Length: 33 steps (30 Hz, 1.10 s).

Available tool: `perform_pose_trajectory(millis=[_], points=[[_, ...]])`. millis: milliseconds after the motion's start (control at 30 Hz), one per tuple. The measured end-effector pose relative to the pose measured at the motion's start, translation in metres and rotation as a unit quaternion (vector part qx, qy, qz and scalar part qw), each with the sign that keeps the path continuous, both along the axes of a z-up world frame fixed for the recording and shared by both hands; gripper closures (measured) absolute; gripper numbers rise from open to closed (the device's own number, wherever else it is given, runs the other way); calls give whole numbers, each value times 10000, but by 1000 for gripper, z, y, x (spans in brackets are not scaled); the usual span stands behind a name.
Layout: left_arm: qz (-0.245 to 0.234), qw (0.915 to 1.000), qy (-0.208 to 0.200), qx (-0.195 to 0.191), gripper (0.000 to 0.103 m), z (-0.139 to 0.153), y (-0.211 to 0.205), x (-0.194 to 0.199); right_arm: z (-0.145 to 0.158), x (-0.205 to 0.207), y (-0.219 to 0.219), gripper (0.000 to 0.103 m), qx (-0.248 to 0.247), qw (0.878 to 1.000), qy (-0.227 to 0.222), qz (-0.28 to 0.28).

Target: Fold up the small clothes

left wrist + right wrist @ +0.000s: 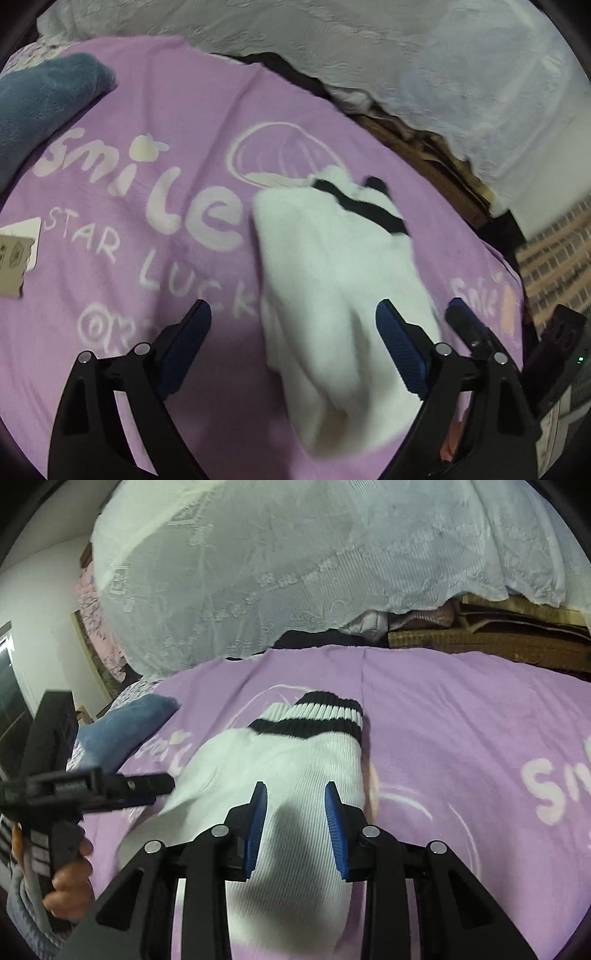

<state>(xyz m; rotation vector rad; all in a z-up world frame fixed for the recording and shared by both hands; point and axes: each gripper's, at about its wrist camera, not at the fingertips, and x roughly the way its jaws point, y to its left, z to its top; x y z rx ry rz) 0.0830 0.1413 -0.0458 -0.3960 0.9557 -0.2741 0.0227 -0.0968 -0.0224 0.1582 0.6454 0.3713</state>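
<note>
Purple fleece printed with "smile" lettering covered the bed (177, 110), giving a soft, flat place to work, and a white lace cover (295, 572) was heaped along its far side at twelve o'clock. A blue-grey cloth (44, 99) lay bunched at about ten o'clock in the left wrist view, well apart from the work, probably waiting its turn.

On the blanket lay the white sock (295, 760), ribbed, with black stripes round its cuff (317, 716); the cuff pointed away toward twelve o'clock and the foot end ran back under the tools. It looked doubled over on itself, so the fold seemed to be partly made.

The right gripper (295, 805) stood over the sock's middle with its fingers narrow, the blue pads (258, 823) to either side of a raised ridge of fabric. Whether they actually pinched it I could not tell; the likeliest purpose was to pin the sock in place.

The left gripper (295, 339) had its fingers spread wide, one over bare blanket at seven o'clock, the other at the sock's edge at five o'clock, gripping nothing. In the right wrist view it showed at nine o'clock, its tips touching or just beside the sock's left edge, with a hand (70, 878) round its grip.
</note>
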Motion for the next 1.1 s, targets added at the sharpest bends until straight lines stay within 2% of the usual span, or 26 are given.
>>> perform_pose_trajectory(millis=[133, 200, 300, 400, 533, 667, 767, 867, 1000, 1100], points=[[-1, 9992, 379, 81, 15, -26, -8, -7, -15, -15, 6, 69, -233, 9995, 202, 39], [32, 9987, 511, 4, 6, -42, -10, -2, -20, -16, 7, 69, -371, 9991, 203, -21], [54, 9989, 399, 230, 5, -39, -14, -4, -22, -16, 8, 69, -391, 9991, 181, -29], [140, 9988, 463, 51, 6, -38, -8, -10, -21, -17, 6, 69, -370, 9992, 175, -21], [113, 9992, 321, -226, 8, -25, 1, -20, -12, -18, -8, 68, 23, 9998, 213, -62], [-148, 9991, 181, -351, 8, -13, -7, -17, -5, -9, -22, 46, 276, 9993, 211, -128], [-131, 9985, 357, -381, 8, -18, -11, 2, -4, 5, -24, 41, 262, 9992, 247, -160], [-202, 9955, 696, -607, 8, -34, -11, 24, -5, 23, -28, 33, 479, 9981, 376, -118], [-409, 9944, 732, -648, 7, -43, -14, 34, -17, 58, -35, 29, 756, 9940, 787, -100], [-515, 9935, 703, -738, 7, -45, -15, 40, -39, 81, -40, 29, 1315, 9826, 1312, 18]])
